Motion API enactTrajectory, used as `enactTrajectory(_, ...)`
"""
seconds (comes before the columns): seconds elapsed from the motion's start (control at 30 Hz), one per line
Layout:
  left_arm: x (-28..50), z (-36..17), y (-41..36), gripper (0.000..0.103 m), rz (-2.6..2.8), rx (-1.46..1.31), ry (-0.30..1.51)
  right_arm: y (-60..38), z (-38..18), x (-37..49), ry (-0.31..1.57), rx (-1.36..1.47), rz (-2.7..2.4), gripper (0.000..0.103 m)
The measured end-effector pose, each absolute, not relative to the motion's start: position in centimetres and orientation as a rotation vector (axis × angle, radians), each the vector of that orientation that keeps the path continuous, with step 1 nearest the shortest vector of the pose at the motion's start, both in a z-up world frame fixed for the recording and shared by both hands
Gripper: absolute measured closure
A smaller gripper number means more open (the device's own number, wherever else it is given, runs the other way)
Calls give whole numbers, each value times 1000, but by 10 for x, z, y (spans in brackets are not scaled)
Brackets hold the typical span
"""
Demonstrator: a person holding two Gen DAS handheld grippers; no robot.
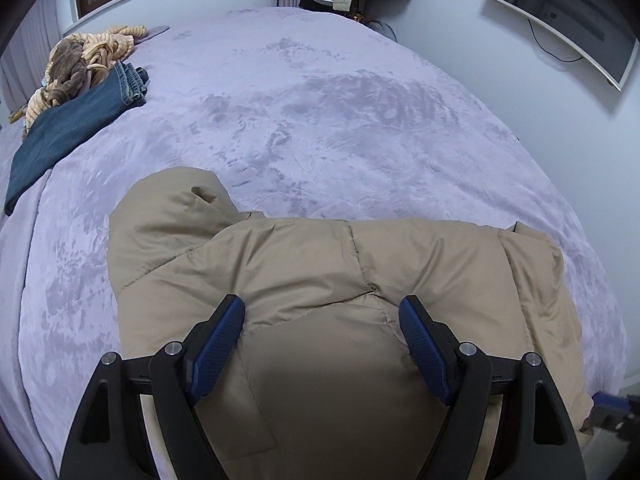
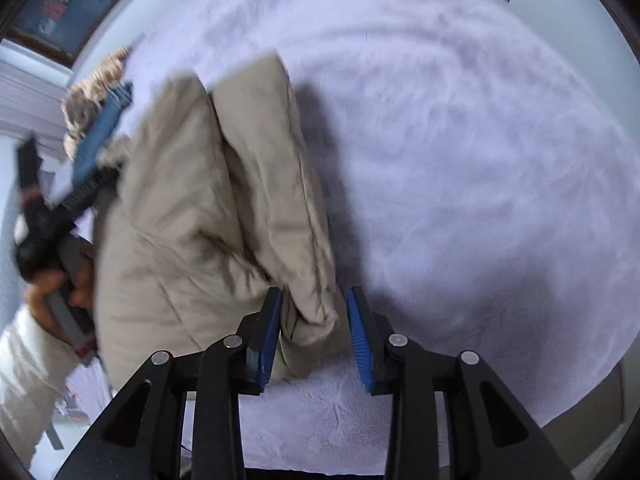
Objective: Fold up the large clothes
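— How far along is the folding judged to be?

— The tan jacket (image 1: 320,264) is seen bunched at the near edge of the bed (image 1: 320,100), partly doubled over; a neat fold is not yet made.

— And the fingers?

— The left gripper (image 1: 322,320) is held wide open above the jacket, nothing gripped. The right gripper (image 2: 314,312) is parted around a jacket fold, not clamped.

— What else is noted?

— Jeans (image 1: 76,120) are piled at the far left corner.

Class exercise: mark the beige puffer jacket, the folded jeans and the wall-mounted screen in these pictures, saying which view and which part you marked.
beige puffer jacket (image 1: 304,264): left wrist view, on its quilted back panel.
folded jeans (image 1: 80,116): left wrist view, on the blue denim leg.
wall-mounted screen (image 1: 560,12): left wrist view, on the dark glass.
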State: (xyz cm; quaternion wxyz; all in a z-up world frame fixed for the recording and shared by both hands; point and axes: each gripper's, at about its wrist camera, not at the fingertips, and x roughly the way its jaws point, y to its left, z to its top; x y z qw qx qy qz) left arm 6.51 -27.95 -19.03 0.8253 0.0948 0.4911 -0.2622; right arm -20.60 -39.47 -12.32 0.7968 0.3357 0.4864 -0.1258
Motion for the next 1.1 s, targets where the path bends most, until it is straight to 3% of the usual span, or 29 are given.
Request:
enactTrajectory(0.03,65,-191,-280,23,-557,203,1042,-399,-111,-204,996,720,-249,44)
enactTrajectory(0.1,65,-191,-281,23,-551,213,1037,-404,-98,-190,945,723,-188,31)
enactTrajectory(0.2,64,-191,-279,23,-547,216,1032,-412,-101,-151,943,752,-107,32)
enactTrajectory(0.27,63,-191,-277,23,-543,217,1030,-419,-117,-121,947,825,-65,39)
enactTrajectory(0.3,62,-190,-278,23,-539,221,1027,-416,-124,-111,958,869,-50,51)
enactTrajectory(0.33,60,-190,-278,23,-535,228,1023,-418,-137,-100,980,923,-37,70)
enactTrajectory(0.37,59,-190,-279,23,-529,237,1018,-414,-148,-90,1014,947,-48,79)
enactTrajectory(0.5,53,-191,-284,23,-529,269,1007,-403,-172,-86,1116,871,-84,88)
enactTrajectory(0.87,30,-154,-241,23,-494,231,1106,-397,-169,-91,1139,799,-100,87)
enactTrajectory(0.93,22,-152,-227,23,-482,216,1146,-394,-161,-94,1136,782,-107,83)
enactTrajectory(1.0,14,-152,-215,11,-465,199,1177,-388,-152,-99,1131,760,-112,83)
enactTrajectory(1.03,9,-150,-209,0,-456,188,1182,-385,-147,-103,1129,750,-116,81)
enactTrajectory(1.1,0,-147,-199,0,-453,165,1177,-380,-138,-110,1125,732,-128,74)
